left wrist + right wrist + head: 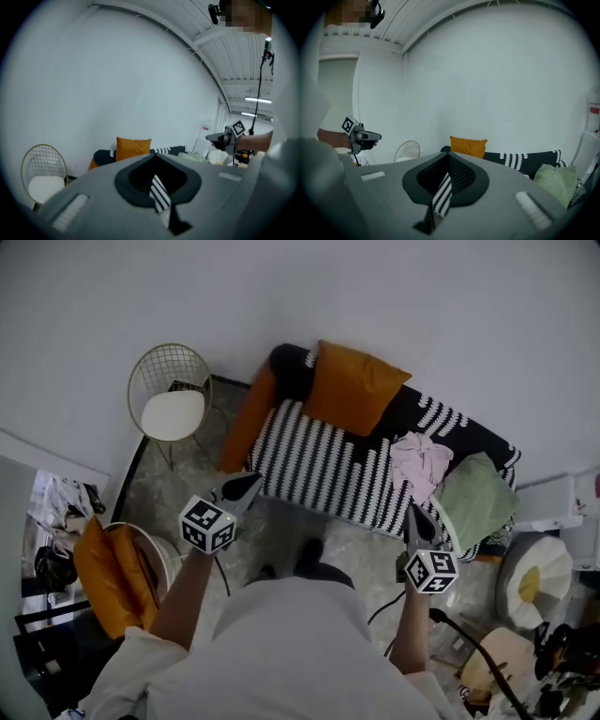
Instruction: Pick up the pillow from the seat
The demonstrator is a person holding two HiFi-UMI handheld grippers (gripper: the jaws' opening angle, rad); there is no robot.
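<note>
Now, with left tool (247, 486) and right tool (414, 514) both closed, empty, and well short of the orange pillow (354, 388) leaning at the seat's (319, 465) far side: open both, reach, pinch opposite edges.

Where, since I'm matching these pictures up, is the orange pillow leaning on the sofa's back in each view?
Head view: pillow upper centre, against the back of the sofa.
Left gripper view: pillow left of centre, just above the jaws.
Right gripper view: pillow near centre, just above the jaws.
Shared landmark: the wire chair, left of the sofa in all three.
</note>
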